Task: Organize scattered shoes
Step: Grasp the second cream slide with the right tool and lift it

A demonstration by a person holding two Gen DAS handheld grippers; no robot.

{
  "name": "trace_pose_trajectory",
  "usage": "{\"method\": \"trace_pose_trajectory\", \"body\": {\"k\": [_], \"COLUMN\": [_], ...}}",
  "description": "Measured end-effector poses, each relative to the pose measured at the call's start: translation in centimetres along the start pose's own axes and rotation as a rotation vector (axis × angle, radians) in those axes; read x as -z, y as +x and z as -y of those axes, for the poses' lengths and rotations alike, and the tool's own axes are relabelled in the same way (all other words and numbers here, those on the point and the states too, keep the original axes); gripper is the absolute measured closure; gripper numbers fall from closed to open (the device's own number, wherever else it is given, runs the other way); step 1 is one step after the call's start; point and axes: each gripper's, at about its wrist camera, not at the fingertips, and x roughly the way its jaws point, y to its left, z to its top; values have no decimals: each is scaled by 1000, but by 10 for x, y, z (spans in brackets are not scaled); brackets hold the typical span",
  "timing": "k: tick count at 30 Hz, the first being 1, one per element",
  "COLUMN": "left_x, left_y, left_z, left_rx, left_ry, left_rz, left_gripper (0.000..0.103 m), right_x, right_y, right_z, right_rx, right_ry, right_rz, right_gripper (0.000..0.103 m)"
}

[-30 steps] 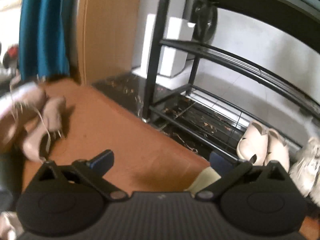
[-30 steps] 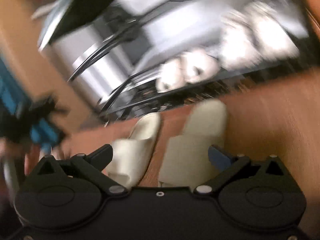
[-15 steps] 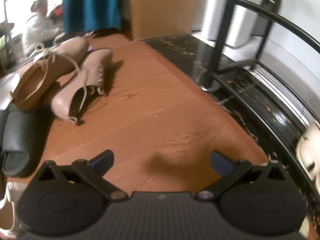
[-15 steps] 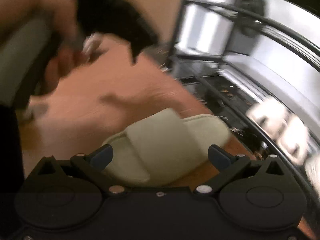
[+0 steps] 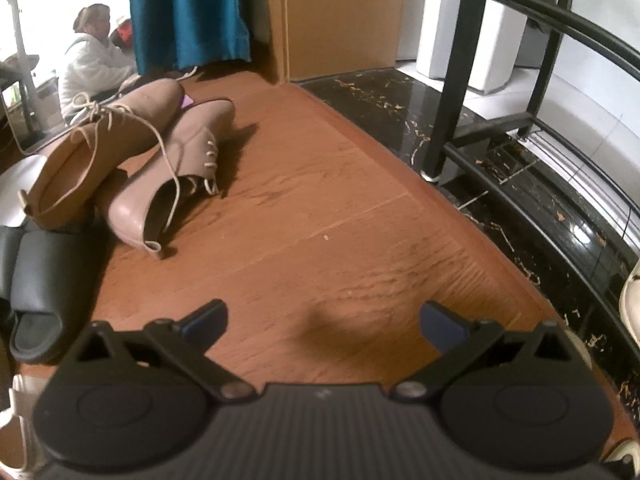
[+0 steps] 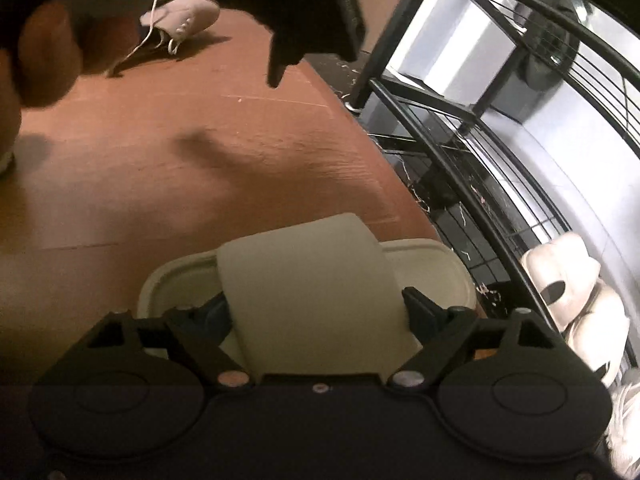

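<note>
In the left wrist view my left gripper (image 5: 324,322) is open and empty over bare wooden floor. Two tan lace-up shoes (image 5: 132,160) lie tangled ahead to the left, with a dark slide sandal (image 5: 38,280) nearer on the far left. In the right wrist view my right gripper (image 6: 316,316) has its two fingers on either side of the strap of a cream slide sandal (image 6: 308,280); whether they press on it is unclear. The left gripper (image 6: 312,12) shows dark at the top there, with a lace-up shoe (image 6: 180,24) beyond it.
A black metal shoe rack (image 5: 520,184) stands along the right on dark marble flooring, and it shows in the right wrist view (image 6: 460,128) holding cream clogs (image 6: 560,276). A teal curtain (image 5: 184,12), a wooden panel (image 5: 340,16) and a seated person (image 5: 92,60) are at the back.
My left gripper swung left from the rack toward the lace-up shoes. My right gripper closed in on the cream sandal, whose strap now sits between its fingers.
</note>
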Motion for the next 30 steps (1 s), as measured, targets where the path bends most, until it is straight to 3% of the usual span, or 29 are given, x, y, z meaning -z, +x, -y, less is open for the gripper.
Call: {"method": "trace_pose_trajectory", "body": {"k": [4, 8, 11, 13, 15, 17, 20, 23, 27, 30], "left_x": [-1, -3, -2, 1, 9, 18, 46, 62, 71, 67], "left_y": [-9, -20, -16, -13, -16, -19, -33, -36, -31, -20], "left_z": [-3, -4, -3, 3, 14, 24, 54, 72, 85, 84], "left_rx": [12, 8, 35, 116, 228, 277, 351, 356, 320, 328], "left_ry": [-14, -20, -25, -19, -2, 13, 75, 112, 200, 158], "left_rz": [52, 121, 78, 3, -76, -129, -225, -247, -228, -260], "left_gripper": [1, 1, 1, 1, 1, 1, 1, 1, 1, 1], "right_x": [2, 10, 23, 45, 65, 98, 129, 132, 141, 151], "right_y": [-27, -81, -125, -161, -175, -188, -192, -193, -174, -175], "right_z": [14, 33, 40, 46, 54, 64, 80, 92, 81, 83], "right_rx": [76, 170, 233, 297, 328, 357, 342, 268, 158, 77], "right_ry": [47, 122, 140, 109, 88, 85, 151, 208, -16, -36], "right_rz": [85, 183, 233, 227, 169, 63, -55, -56, -152, -165], "right_gripper": [19, 19, 19, 19, 19, 19, 19, 19, 19, 19]}}
